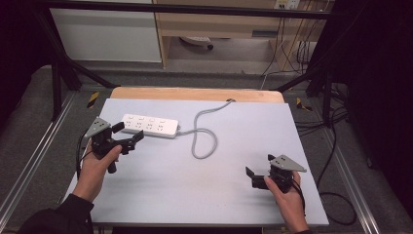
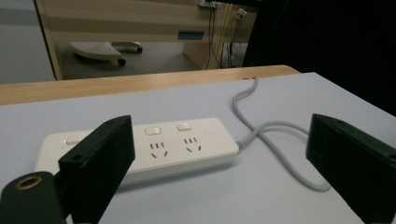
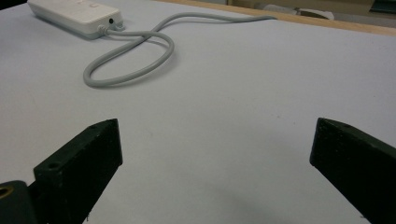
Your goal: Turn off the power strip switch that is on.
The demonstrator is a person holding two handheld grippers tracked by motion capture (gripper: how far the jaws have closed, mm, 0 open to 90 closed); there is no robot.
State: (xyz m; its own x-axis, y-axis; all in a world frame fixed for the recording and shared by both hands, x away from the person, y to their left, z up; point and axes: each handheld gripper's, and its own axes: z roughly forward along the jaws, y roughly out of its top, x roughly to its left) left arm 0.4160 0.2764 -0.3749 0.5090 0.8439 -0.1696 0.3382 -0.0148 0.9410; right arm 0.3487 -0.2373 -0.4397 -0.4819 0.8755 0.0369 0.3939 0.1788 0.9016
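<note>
Grey tabletop point(image 1: 204, 185) carrying a white power strip point(image 1: 150, 125) far left, its left end hidden behind the left gripper point(image 1: 127, 135), fingers apart; right gripper point(image 1: 258, 170), near right, fingers likewise apart, holding nothing.

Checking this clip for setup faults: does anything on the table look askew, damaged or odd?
Nothing stands out. The white plastic power strip lies flat on the pale grey table, sockets empty, its grey cable looping once toward the far edge. The left hand-held gripper is open beside it.
</note>
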